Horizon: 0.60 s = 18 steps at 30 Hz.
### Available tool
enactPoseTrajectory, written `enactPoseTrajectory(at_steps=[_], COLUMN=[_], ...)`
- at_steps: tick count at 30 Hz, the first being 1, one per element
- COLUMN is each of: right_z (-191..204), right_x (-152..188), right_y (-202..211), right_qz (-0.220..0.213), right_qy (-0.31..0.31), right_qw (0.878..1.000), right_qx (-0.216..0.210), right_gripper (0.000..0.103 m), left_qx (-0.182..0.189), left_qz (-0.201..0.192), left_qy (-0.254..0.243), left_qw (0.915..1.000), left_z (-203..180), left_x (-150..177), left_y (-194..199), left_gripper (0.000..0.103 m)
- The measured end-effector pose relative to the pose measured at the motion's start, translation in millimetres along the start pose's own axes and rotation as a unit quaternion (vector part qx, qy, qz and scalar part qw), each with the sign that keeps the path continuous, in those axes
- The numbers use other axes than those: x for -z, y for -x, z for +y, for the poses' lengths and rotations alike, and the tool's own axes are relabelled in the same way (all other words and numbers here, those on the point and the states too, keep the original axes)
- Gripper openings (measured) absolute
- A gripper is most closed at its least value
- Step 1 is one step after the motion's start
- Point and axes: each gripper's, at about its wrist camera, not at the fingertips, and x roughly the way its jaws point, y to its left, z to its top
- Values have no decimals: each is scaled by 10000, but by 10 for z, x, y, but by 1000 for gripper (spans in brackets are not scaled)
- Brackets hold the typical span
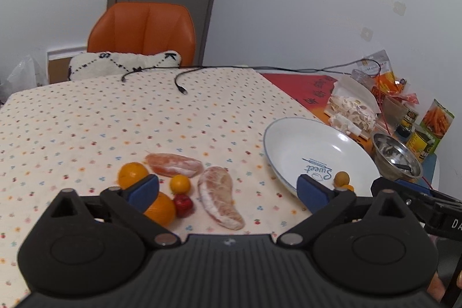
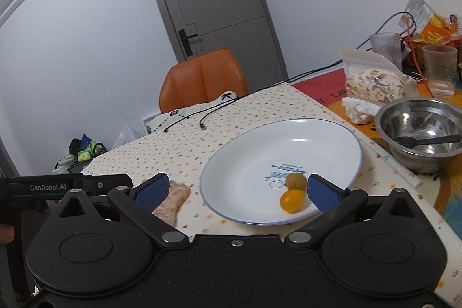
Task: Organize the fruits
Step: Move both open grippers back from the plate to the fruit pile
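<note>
On the flowered tablecloth lie two peeled pomelo segments (image 1: 175, 164) (image 1: 221, 197), two oranges (image 1: 133, 173) (image 1: 160, 208), a small yellow-orange fruit (image 1: 180, 184) and a red fruit (image 1: 183, 204). My left gripper (image 1: 228, 191) is open above them, its left pad (image 1: 143, 191) over the nearer orange. The white plate (image 2: 254, 152) holds a brownish round fruit (image 2: 295, 181) and a yellow-orange fruit (image 2: 292, 200). My right gripper (image 2: 236, 191) is open with nothing between its fingers, low over the plate's near rim. One pomelo segment (image 2: 173, 201) shows behind its left pad.
A steel bowl (image 2: 421, 132) with a black spoon stands right of the plate. Behind it are a patterned bag (image 2: 375, 85), glasses (image 2: 440, 70), cans (image 1: 423, 140) and snack packets. Black cables (image 1: 182, 77) lie at the table's far edge, with an orange chair (image 1: 141, 31) beyond.
</note>
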Motion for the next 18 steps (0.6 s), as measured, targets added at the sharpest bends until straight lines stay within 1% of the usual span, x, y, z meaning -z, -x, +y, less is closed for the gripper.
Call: enactPoseTrajectory(at_steps=[4,10,14,18], right_z=[89,169,254,328], right_x=[-1,-12,-1,4], right_y=[3,-13,-25,-24], right_qz=[9,36,34,32], right_qy=[63,7,99,179], right_qw=[10000,9999,9997,9994], right_qx=[-76,-140,-218,-291], right_gripper=[103,103,103,103], left_qx=[-8,-102,-89,-194], left_qz=[-113,-169,-188,-253], left_qy=[111,58,189,164], left_qw=[9999,9998,9996,9994], left_z=[79,192,292,357], left_x=[9,35,48,64], left_y=[108,247,332,415], left_gripper=[103,103,103,103])
